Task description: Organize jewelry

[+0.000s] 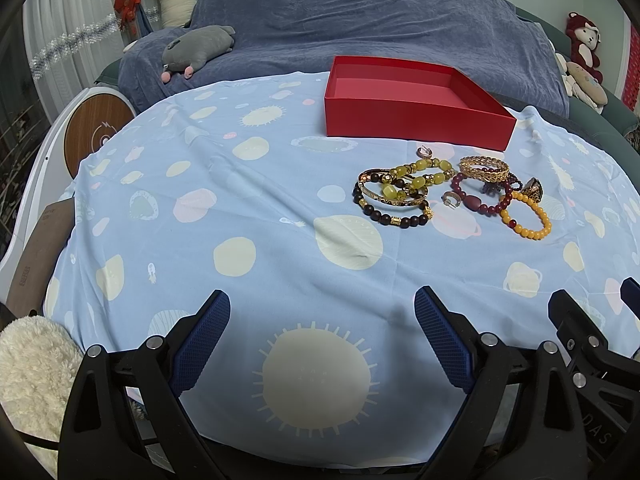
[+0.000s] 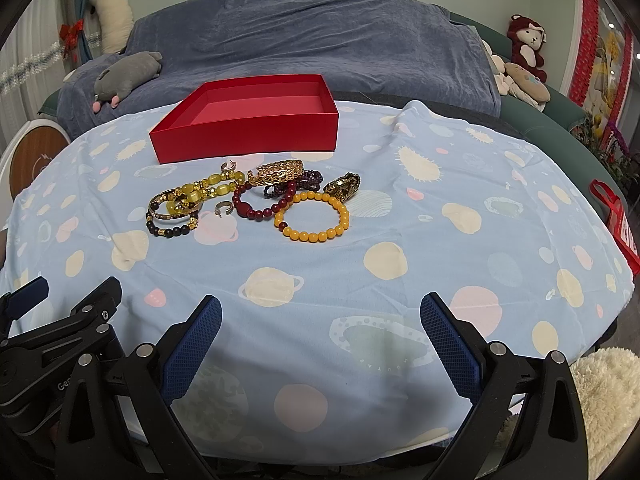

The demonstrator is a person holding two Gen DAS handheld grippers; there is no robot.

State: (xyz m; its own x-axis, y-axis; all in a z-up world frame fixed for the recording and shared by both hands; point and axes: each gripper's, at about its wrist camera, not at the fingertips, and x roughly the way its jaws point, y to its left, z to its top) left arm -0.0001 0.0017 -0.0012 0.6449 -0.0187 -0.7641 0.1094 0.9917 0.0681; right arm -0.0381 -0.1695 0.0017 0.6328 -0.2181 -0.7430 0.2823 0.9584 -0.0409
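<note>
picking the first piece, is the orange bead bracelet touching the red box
Apart. The right wrist view shows bare blue cloth and other jewelry between the orange bead bracelet and the red box.

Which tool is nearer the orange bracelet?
Right, probably. The orange bracelet lies ahead of the right tool, just left of its centre; from the left tool it sits far off to the right.

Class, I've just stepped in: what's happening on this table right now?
Nothing is being handled yet. The left gripper and right gripper both hover open and empty over the pale blue planet-print tablecloth. A heap of beaded bracelets, gold bangles and small rings lies just in front of an open, empty red cardboard box, so the sorting hasn't begun.
</note>
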